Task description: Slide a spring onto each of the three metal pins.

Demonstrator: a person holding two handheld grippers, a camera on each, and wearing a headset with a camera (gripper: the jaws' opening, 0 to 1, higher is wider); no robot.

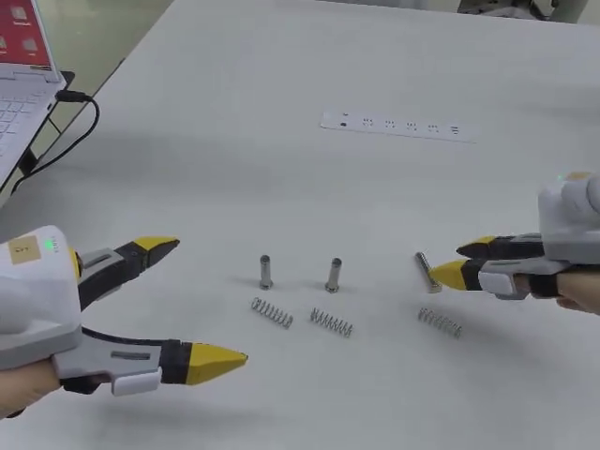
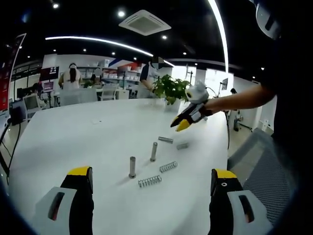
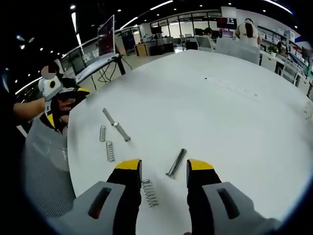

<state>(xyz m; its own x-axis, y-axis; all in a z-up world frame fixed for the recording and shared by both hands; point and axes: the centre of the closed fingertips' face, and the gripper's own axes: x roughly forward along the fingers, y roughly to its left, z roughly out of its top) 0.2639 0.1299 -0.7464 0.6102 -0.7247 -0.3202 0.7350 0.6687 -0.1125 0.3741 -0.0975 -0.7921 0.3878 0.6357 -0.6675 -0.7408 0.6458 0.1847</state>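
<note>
Since all three springs [image 1: 331, 323] lie loose on the desk [image 1: 281, 187], it's step one: right claw [image 1: 448, 262], jaws apart, hovers beside the rightmost pin [image 1: 425, 272]; left claw [image 1: 211, 300] gapes too. Next: pinch that pin.

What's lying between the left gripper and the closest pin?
Nothing. In the head view, the table is bare between the left gripper and the leftmost pin.
</note>
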